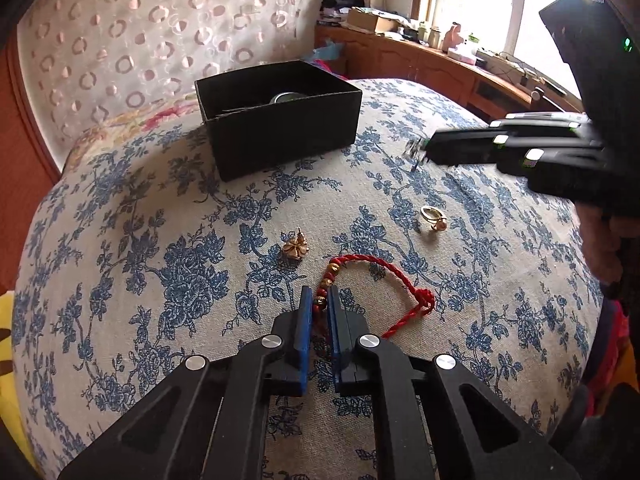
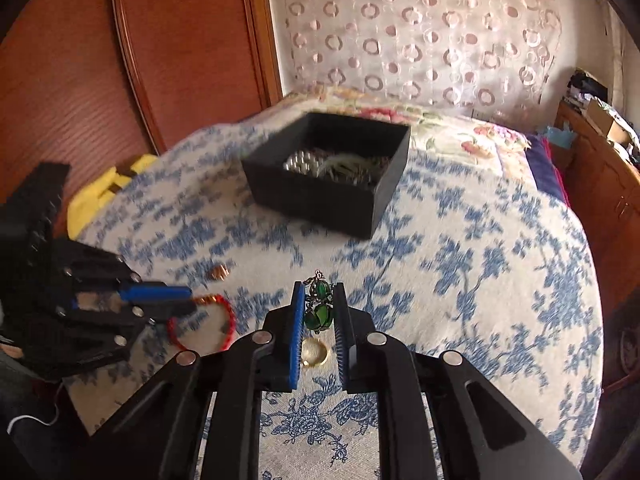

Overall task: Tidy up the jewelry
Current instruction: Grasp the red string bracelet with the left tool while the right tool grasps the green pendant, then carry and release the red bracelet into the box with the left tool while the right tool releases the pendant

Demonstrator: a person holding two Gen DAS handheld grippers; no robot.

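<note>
Jewelry: lying scattered on the blue-flowered bedspread (image 1: pixel 168 280), before the black cardboard box (image 1: pixel 280 120)
Left gripper (image 1: pixel 319 300): pinching the red braided cord bracelet with gold beads (image 1: pixel 380 272); lifting slowly should keep the loop from snagging
Right gripper (image 2: pixel 318 308): clamping the green-stone pendant (image 2: pixel 320 316), gold ring (image 2: pixel 314 354) lying beneath
Room: bed; wooden cabinet (image 1: pixel 420 60) by window

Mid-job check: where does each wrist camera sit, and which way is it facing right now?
Left wrist: rides the left tool, looking down its fingers at the red cord bracelet it pinches; right tool at the right edge.
Right wrist: rides the right tool, gripping a green pendant; left tool at left.
Shared: black box, floral bedspread, gold ring.
</note>
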